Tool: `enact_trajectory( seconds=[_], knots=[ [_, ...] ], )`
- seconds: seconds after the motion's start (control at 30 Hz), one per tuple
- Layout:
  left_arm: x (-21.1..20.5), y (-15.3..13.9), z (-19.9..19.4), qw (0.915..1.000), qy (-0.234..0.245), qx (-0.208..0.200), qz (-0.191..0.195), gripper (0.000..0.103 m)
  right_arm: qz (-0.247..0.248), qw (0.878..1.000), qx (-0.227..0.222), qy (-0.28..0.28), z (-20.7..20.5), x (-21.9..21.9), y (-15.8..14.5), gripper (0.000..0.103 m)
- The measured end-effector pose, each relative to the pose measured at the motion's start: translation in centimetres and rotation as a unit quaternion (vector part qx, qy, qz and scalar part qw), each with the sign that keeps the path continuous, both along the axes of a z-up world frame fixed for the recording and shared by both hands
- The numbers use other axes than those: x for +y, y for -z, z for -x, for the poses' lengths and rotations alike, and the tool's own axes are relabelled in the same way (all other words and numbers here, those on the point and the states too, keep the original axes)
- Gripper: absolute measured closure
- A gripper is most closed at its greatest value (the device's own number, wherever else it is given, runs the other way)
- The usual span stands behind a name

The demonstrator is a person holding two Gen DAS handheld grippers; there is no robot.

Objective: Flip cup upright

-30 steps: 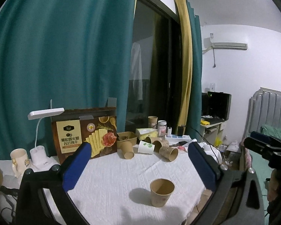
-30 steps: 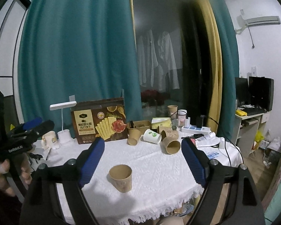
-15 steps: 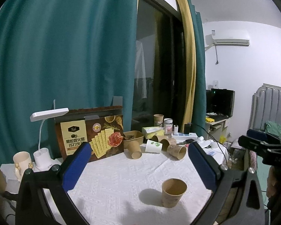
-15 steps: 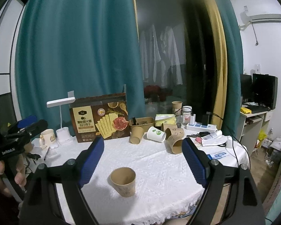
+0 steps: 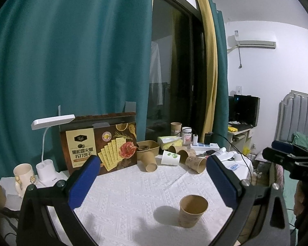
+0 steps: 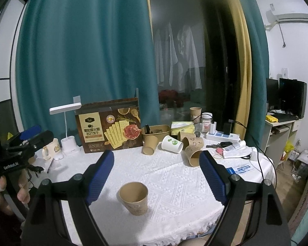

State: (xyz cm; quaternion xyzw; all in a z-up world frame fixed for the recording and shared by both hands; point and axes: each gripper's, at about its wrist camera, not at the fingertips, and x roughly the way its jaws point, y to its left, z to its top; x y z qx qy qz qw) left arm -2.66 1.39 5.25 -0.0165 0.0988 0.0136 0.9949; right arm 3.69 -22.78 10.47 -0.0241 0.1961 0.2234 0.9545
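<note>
Both grippers hung with jaws spread wide and nothing between the pads. Seen from the right gripper (image 6: 156, 174), 1 brown paper cup (image 6: 134, 197) stood upright, mouth up, on the white tablecloth (image 6: 174, 176), just below and left of the midpoint between its blue fingers, untouched. From the left gripper (image 5: 152, 179), the same cup (image 5: 193, 210) sat low and right of centre, nearer the right finger, also clear. Each tool pointed slightly downward across the table. A hand (image 6: 2, 194) gripped the left tool's handle at frame edge.
</note>
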Motion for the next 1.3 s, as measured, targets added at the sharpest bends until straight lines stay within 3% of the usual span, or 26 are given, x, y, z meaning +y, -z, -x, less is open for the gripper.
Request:
enact_trajectory(
  seconds=[1.3],
  knots=[
    [-1.1,0.3,-0.5,1.0000,0.004,0.000,0.001,0.000,-0.006,1.000,0.014,0.011,0.1,-0.4,2.1,0.020]
  ],
)
